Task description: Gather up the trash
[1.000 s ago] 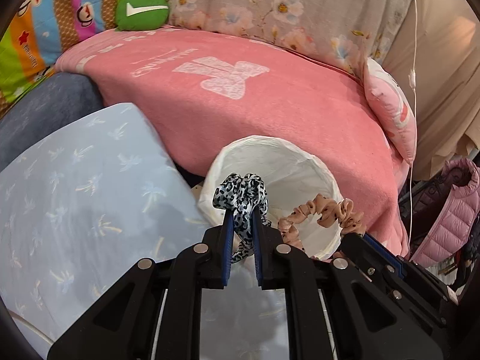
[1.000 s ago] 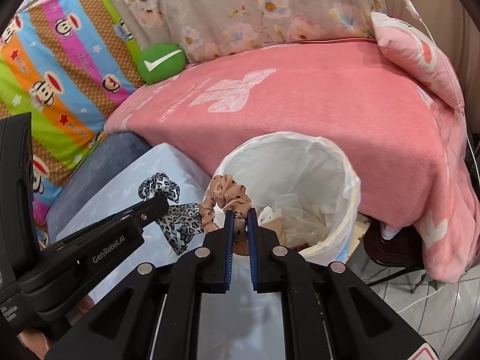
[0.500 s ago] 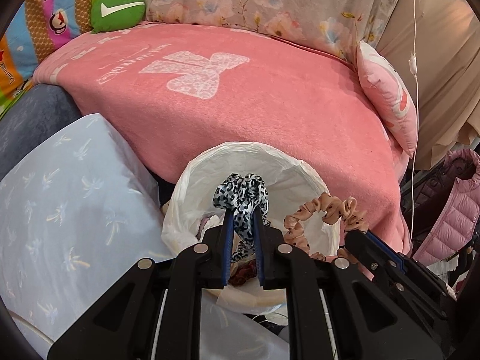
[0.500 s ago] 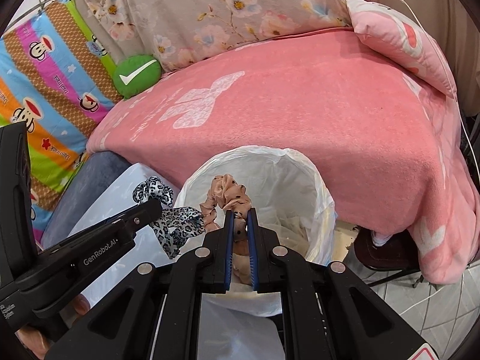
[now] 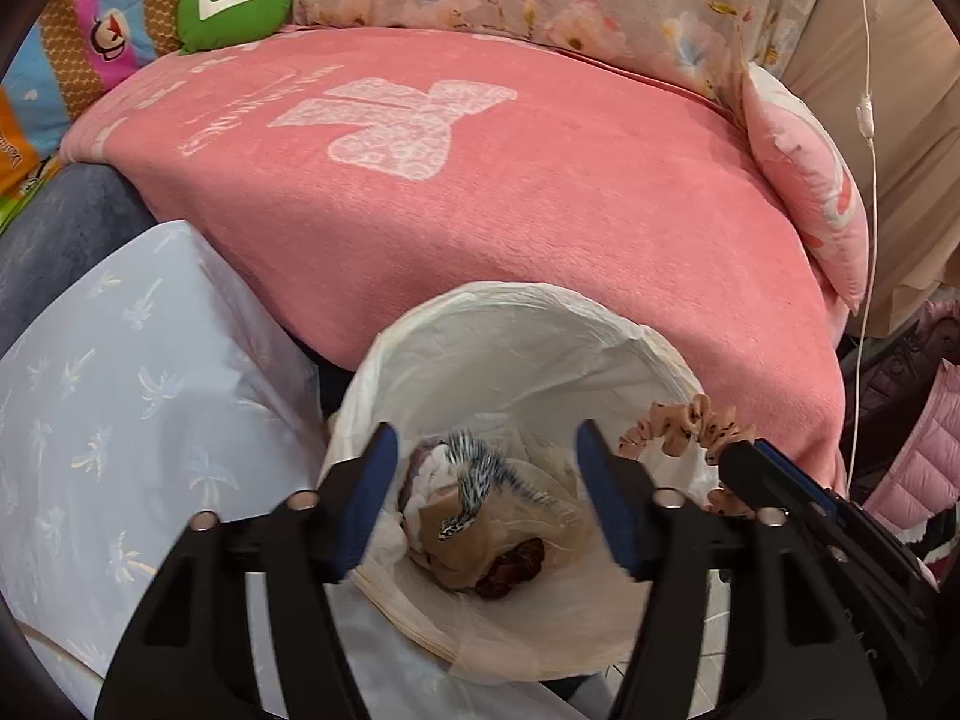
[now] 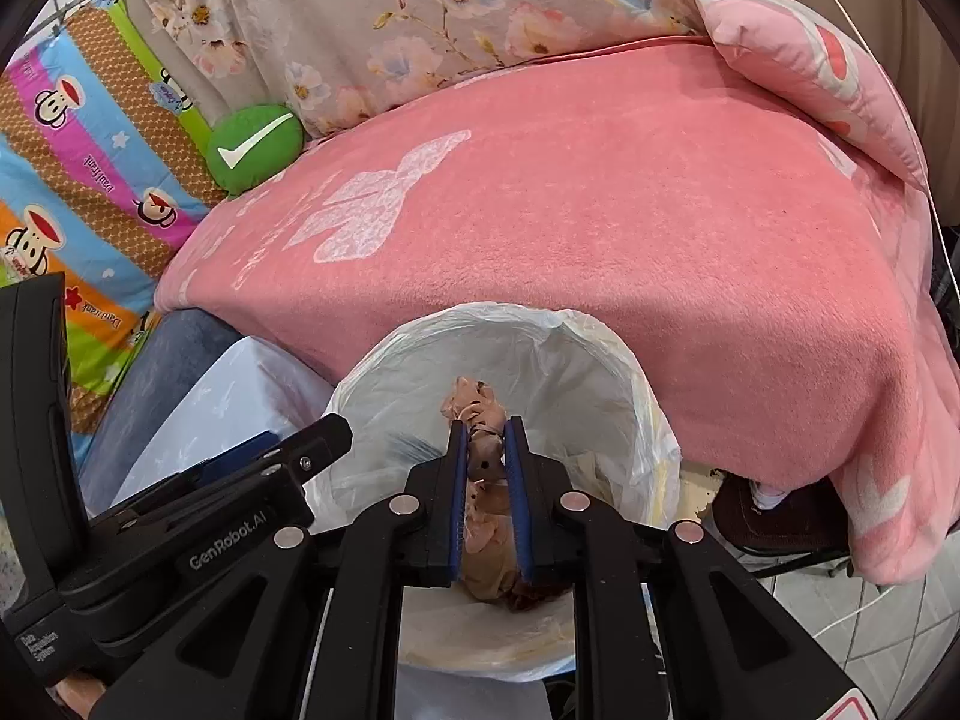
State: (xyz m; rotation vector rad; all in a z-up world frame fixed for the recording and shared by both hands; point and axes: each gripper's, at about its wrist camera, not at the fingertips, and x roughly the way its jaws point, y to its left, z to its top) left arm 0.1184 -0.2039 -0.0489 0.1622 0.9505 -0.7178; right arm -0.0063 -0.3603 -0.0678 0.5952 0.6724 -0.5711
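A bin with a white liner (image 5: 516, 295) (image 6: 492, 315) stands against the bed. My left gripper (image 5: 486, 435) hangs over its mouth with its jaws opening wide and nothing between the pads. The black-and-white leopard scrunchie (image 5: 474, 480) is blurred below them, falling onto brown paper and other rubbish inside. Over the bin's right side, my right gripper (image 6: 483, 427) has the pink dotted scrunchie (image 6: 480, 450) (image 5: 684, 426) standing between its blue pads. Its jaws are starting to open but still touch the scrunchie. The left gripper (image 6: 288, 444) shows at the left of the right wrist view.
The bed's pink blanket (image 5: 480, 210) rises just behind the bin. A pale blue patterned cloth (image 5: 120, 390) lies to its left. A pink pillow (image 5: 804, 180) and a pink jacket (image 5: 918, 450) are on the right. A dark stool (image 6: 768, 510) stands on the tiled floor (image 6: 840, 630).
Both grippers moved forward and down over the bin. The left jaws opened and let go of the leopard scrunchie, which now drops inside. The right jaws parted slightly.
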